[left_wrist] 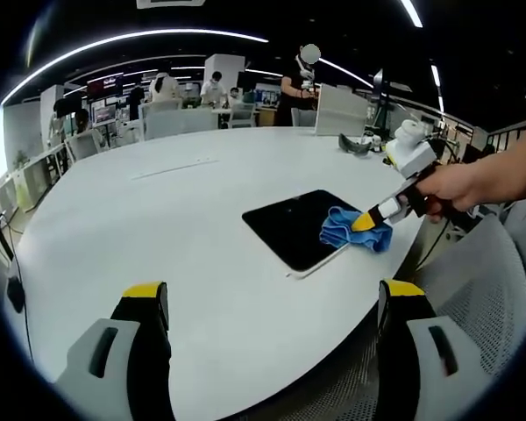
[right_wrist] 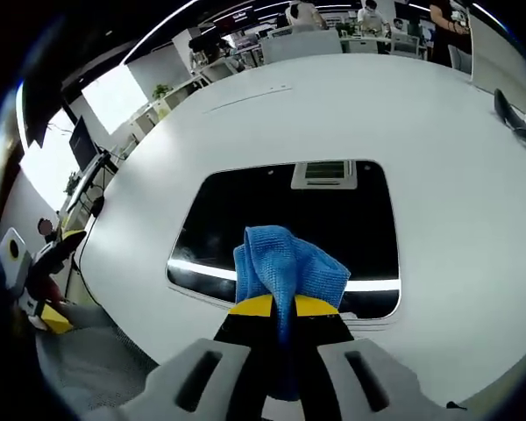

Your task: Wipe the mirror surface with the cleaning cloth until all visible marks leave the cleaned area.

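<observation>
My right gripper (right_wrist: 283,309) pinches the blue cleaning cloth (right_wrist: 288,266) between its yellow-tipped jaws, which are pressed together on the fabric. The cloth bunches up just ahead of the tips and rests on the near edge of the mirror (right_wrist: 245,215), a dark rounded rectangle lying flat on the white table (right_wrist: 438,140). In the left gripper view the mirror (left_wrist: 289,226) sits near the table's edge, ahead and to the right, with the cloth (left_wrist: 351,230) on its right corner and my right gripper (left_wrist: 368,219) reaching in from the right, held by my hand (left_wrist: 460,186). My left gripper (left_wrist: 272,303) hangs well back from the mirror, its jaws spread wide and holding nothing.
</observation>
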The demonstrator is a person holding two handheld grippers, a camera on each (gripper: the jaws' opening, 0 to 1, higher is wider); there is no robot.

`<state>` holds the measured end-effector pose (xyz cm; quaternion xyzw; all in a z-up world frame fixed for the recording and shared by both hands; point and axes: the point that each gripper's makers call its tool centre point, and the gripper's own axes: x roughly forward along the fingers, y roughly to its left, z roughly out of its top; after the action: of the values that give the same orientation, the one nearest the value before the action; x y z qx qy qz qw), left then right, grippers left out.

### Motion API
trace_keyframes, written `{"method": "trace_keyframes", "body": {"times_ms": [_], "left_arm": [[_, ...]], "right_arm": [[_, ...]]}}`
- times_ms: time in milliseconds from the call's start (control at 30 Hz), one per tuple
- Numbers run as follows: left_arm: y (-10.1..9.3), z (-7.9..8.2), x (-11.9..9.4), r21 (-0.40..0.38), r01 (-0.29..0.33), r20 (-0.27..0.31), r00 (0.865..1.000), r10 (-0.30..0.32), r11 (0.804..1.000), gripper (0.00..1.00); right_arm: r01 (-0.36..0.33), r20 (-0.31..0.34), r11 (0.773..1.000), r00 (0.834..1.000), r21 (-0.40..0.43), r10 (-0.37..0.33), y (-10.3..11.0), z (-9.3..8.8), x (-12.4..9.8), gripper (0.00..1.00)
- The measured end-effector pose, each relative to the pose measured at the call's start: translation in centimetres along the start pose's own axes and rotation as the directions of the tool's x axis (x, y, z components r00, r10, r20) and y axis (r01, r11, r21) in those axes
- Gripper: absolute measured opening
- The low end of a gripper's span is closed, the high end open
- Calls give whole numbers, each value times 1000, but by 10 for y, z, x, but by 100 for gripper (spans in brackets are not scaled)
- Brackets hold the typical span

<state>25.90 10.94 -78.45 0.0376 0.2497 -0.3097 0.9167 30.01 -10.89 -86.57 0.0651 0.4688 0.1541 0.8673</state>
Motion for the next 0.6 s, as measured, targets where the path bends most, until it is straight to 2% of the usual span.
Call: {"method": "trace_keyframes", "body": {"times_ms": [600], "left_arm": [[-1,0,0,-1,5,-1,1000,-5,1000,99]], "right_arm": [[39,15,997,999,67,-40,-39,-1,-13,1]]}}
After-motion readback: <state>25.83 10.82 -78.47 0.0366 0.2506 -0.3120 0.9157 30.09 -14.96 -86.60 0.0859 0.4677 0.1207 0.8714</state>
